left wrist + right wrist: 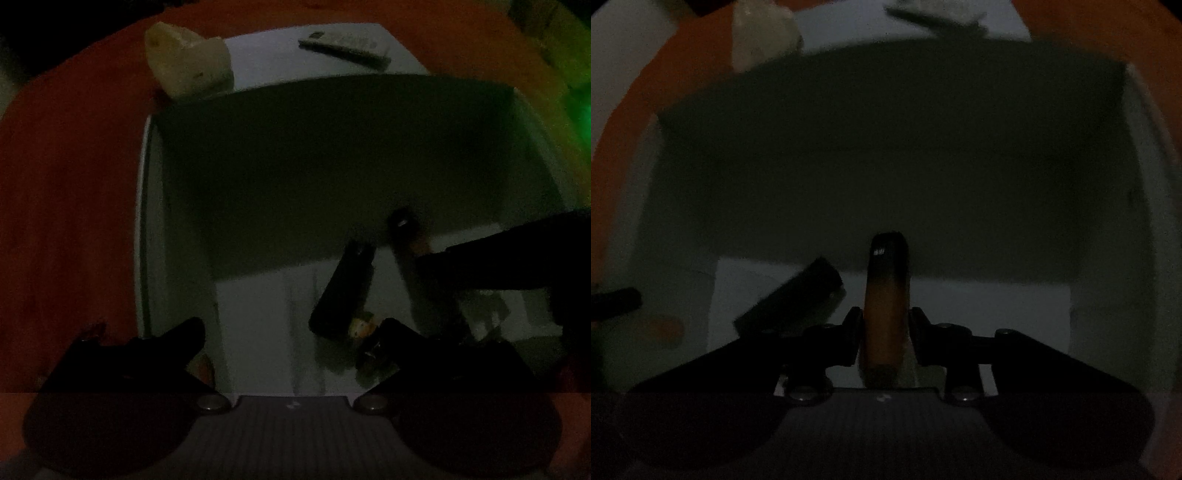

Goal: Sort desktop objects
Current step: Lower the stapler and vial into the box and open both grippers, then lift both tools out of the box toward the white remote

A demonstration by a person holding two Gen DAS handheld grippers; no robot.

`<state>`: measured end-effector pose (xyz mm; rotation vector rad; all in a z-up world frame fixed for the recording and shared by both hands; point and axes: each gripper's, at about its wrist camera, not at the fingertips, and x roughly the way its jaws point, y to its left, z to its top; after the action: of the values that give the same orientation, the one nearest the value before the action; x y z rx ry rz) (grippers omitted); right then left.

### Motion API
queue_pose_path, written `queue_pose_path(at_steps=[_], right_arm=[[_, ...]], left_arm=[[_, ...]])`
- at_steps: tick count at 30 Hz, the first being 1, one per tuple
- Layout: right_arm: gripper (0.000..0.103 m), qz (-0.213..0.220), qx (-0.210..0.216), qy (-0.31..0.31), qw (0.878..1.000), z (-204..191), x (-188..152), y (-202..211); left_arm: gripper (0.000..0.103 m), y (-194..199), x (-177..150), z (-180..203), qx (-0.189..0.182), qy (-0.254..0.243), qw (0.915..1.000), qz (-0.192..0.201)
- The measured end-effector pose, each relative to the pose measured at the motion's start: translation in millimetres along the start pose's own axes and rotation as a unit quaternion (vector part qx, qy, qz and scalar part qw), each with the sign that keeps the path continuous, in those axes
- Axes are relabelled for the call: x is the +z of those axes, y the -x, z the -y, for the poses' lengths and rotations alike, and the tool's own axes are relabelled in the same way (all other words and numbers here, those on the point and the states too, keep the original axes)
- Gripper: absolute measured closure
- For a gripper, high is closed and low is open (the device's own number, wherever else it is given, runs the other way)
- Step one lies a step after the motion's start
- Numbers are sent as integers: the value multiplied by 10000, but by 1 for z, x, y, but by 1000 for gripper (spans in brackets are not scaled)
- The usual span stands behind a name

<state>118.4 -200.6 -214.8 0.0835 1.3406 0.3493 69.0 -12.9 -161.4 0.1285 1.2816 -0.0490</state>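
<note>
The scene is very dark. My right gripper points down into a white bin and is shut on an upright, slim orange object with a black top, a pad on each side of it. In the left wrist view the same object shows at the tip of the dark right gripper reaching in from the right. A flat black object lies on the bin floor beside it. A small yellow item lies near it. My left gripper hangs open over the bin's near left part, holding nothing.
The bin's rim stands on an orange table. Beyond the bin lie a pale crumpled bag and a grey remote control on a white sheet. A green glow shows at the far right.
</note>
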Motion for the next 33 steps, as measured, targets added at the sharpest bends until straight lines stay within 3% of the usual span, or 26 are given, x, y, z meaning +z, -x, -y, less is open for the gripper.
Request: queue_pose_path(at_steps=[13,17,22,33], right_arm=[[65,783,-180,116,9967,12,32,103],[62,859,85,104,9962,19,45,122],[58,941,157,367,9948,24,70,145],[48,939,270,838,9917,26,131,151]], left_arm=[[1,53,36,-4,-430,323,9971,530],[0,66,52,-12,-503,448,9954,687],[0,63,74,-17,-672,288,9969,300],[0,66,106,-36,-854,481,9948,258]])
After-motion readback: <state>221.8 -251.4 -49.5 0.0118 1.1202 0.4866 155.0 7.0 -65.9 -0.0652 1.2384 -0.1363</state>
